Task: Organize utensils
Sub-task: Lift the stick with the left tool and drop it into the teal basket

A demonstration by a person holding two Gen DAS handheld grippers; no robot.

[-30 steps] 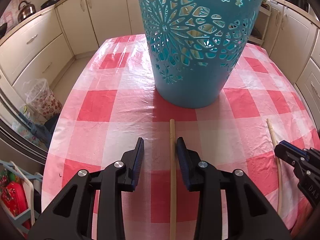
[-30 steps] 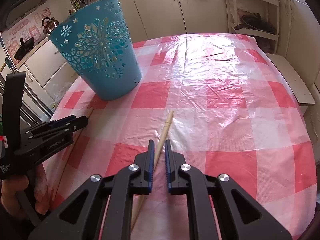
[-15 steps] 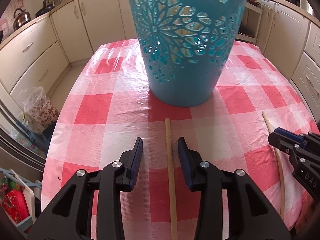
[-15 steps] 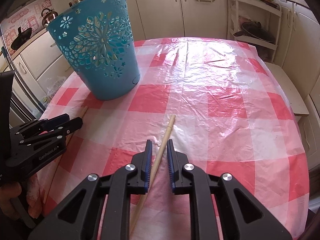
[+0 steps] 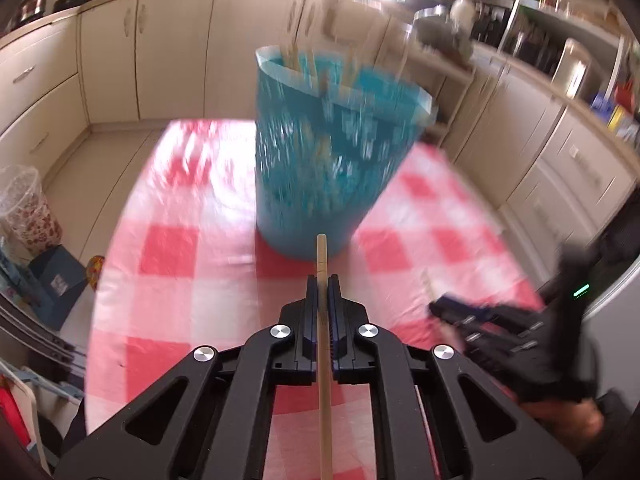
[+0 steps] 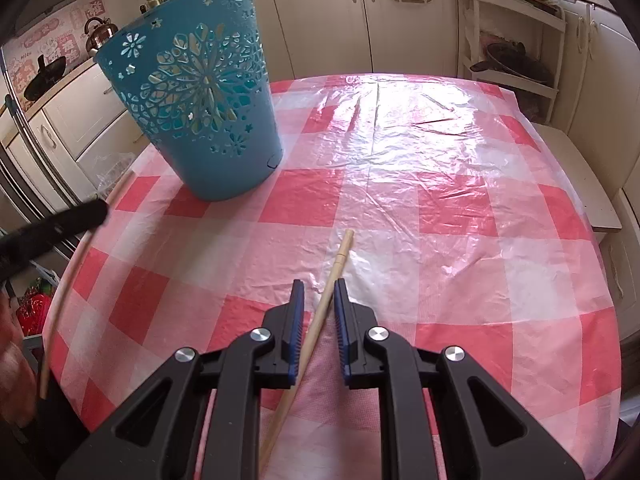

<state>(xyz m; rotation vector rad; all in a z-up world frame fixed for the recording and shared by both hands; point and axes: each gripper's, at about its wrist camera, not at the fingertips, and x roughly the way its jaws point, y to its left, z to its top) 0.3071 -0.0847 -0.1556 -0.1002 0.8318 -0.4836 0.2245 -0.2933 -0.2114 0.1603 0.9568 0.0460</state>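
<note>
My left gripper (image 5: 322, 280) is shut on a long wooden chopstick (image 5: 322, 252) and holds it above the red-checked table (image 5: 168, 276), its tip toward the blue cut-out basket (image 5: 328, 168). The basket holds several wooden utensils; this view is blurred by motion. In the right wrist view my right gripper (image 6: 319, 286) is open, its fingers on either side of a second chopstick (image 6: 339, 258) that lies on the tablecloth. The basket (image 6: 200, 92) stands at the far left there, and the left gripper's chopstick (image 6: 74, 264) shows at the left edge.
Cream kitchen cabinets (image 6: 320, 16) run round the table. A shelf rack with pans (image 6: 516, 44) stands at the back right. A patterned bin (image 5: 24, 208) and boxes stand on the floor to the left. The table's edge (image 6: 596, 264) is near on the right.
My left gripper has shut on its chopstick and lifted it off the table, swinging up toward the basket. My right gripper has opened a little around its own chopstick.
</note>
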